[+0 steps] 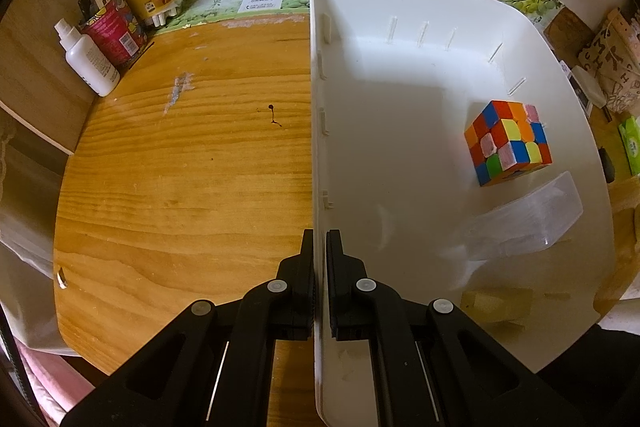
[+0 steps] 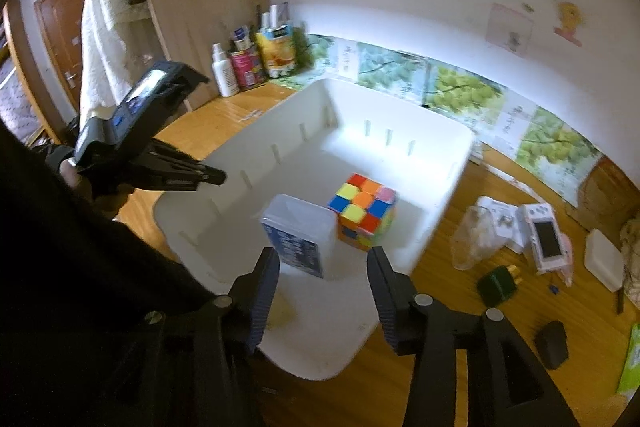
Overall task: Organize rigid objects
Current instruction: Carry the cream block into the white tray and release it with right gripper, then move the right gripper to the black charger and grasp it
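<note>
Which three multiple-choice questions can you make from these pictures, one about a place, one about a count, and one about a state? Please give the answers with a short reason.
1. Where is the puzzle cube?
A. On the wooden desk outside the bin
B. Inside the white bin
C. Between the fingers of the right gripper

2. How many things lie inside the white bin?
A. One
B. Two
C. Four

3. What is the left gripper doing?
A. It is shut on the side wall of the bin
B. It hangs open above the desk
C. It is holding the clear box

Answers:
1. B, the cube stands on the bin floor, beside the clear box.
2. B, only the cube and the clear box show in it.
3. A, its fingers pinch the bin wall from both sides, while the right gripper is open and holds nothing.
</note>
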Demonstrator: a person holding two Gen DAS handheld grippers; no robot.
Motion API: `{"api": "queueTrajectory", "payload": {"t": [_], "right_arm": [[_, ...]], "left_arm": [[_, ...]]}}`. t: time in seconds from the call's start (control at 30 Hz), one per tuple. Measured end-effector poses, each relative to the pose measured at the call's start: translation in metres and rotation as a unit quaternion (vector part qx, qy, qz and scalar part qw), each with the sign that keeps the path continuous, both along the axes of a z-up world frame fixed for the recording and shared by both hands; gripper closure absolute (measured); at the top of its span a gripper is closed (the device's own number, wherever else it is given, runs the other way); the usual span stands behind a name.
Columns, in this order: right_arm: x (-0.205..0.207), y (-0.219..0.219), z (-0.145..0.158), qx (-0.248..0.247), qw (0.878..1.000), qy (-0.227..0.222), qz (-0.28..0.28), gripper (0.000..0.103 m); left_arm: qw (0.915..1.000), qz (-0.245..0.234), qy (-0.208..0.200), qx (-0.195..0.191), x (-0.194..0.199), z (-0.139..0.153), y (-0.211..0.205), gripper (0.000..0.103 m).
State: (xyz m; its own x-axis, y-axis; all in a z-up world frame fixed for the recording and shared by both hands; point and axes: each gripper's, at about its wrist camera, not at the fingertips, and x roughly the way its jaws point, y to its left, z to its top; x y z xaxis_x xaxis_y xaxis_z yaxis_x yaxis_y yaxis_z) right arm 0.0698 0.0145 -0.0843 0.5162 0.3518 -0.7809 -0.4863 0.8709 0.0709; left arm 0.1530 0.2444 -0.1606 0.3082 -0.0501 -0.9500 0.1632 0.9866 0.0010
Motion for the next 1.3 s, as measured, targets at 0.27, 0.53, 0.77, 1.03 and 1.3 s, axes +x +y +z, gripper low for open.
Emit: {"api": "queueTrajectory", "payload": {"t": [0.27,0.53,0.77,1.03,1.3], "right_arm": [[0.002,-0.055,-0.002,-0.013,0.995,-0.025,-0.098,0.038],[0.007,-0.134,-0.014,-0.023,0.971,-0.022,-0.239,0.034],[0.015,-0.2,-0.043,-0.018,0.94,0.013,-0.341,0.034],[0.022,-0.24,-0.08,-0.014,0.924,0.055,-0.378,0.025],[0.037,-0.248,-0.103,-0.003,0.924,0.084,-0.372,0.025]], "left_arm": [[0.9996,0.026,0.004,0.009,-0.002,-0.001,-0.002,0.098],[0.9983,0.053,0.009,0.02,-0.008,0.0,-0.008,0.097],[0.9972,0.07,0.009,0.027,-0.014,0.001,-0.015,0.096],[0.9941,0.099,0.01,0.042,-0.016,0.001,-0.019,0.094],[0.9908,0.118,0.019,0.063,-0.016,0.002,-0.026,0.091]]}}
